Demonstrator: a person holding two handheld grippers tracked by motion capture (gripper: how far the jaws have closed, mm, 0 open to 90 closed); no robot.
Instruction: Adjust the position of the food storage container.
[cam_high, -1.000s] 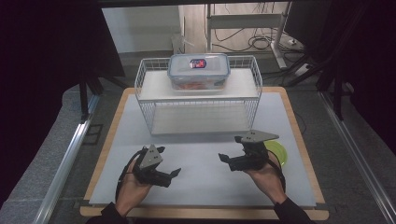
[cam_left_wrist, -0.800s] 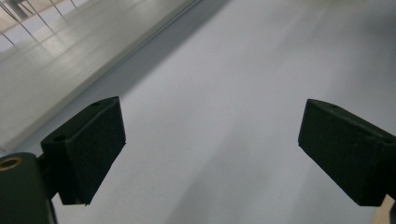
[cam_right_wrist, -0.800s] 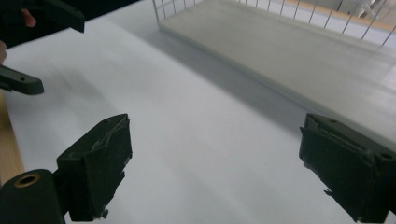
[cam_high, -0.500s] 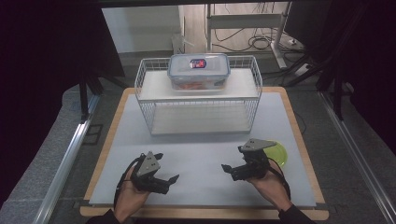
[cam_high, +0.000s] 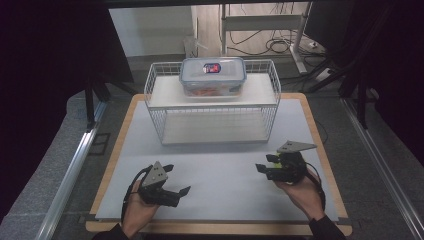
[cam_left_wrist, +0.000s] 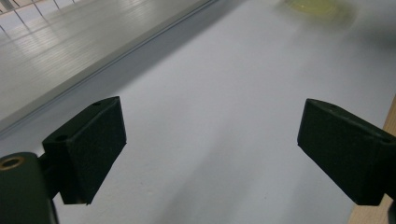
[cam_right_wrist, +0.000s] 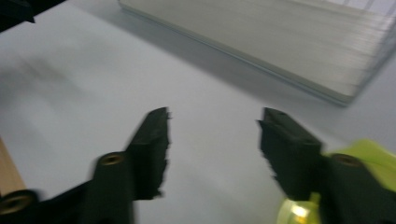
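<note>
My left gripper (cam_high: 177, 179) rests low over the white mat (cam_high: 225, 170) near the front left, jaws wide open with bare mat between them (cam_left_wrist: 210, 135). At the front right, my right gripper (cam_high: 264, 164) hovers with its jaws partly apart; they have just been closing, and nothing lies between them (cam_right_wrist: 212, 126). A yellow-green object (cam_right_wrist: 369, 156) sits right beside and under this gripper's right jaw; from the left gripper view it is a blurred yellow-green patch (cam_left_wrist: 312, 6) far off.
A white wire rack (cam_high: 165, 95) stands at the back middle of the mat. On its upper shelf is a clear lidded container (cam_high: 213, 75) holding something orange. The board's wooden edge (cam_high: 320, 145) runs close to the right hand. Metal rails flank the table.
The right gripper has slid a little to the right and now covers the yellow-green object, and its jaws stand narrower than before. The left gripper has barely moved.
</note>
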